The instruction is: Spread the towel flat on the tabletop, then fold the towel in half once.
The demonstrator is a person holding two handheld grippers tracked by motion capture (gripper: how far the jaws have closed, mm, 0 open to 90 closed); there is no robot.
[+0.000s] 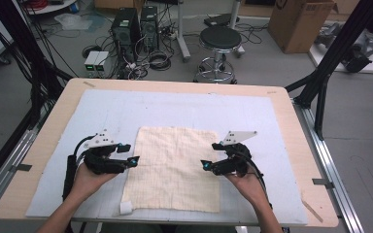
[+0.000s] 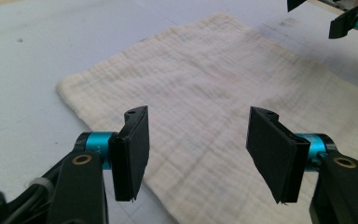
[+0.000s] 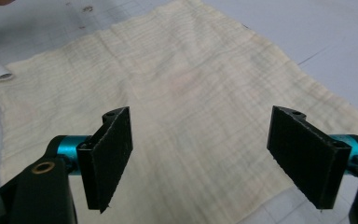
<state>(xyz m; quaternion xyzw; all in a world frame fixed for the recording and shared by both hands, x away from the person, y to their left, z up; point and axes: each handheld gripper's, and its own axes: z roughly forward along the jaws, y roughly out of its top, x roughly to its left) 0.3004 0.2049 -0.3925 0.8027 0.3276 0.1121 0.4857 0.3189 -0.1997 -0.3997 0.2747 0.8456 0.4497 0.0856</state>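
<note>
Cream cloth spread flat on the bench

The cloth (image 1: 175, 167) is checked, near-square, slightly longer front to back, lying mid-bench between the left gripper (image 1: 135, 160) and right gripper (image 1: 205, 165); both sets of fingers stand wide, holding nothing.

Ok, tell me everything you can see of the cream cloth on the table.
The cream cloth is a roughly square piece of thin, crinkled woven fabric with a faint grid pattern. It lies spread flat on the pale blue mat, near the person's side. A small white tag sticks out at its near left corner. The open left gripper and right gripper hover at its side edges without gripping it.
</note>
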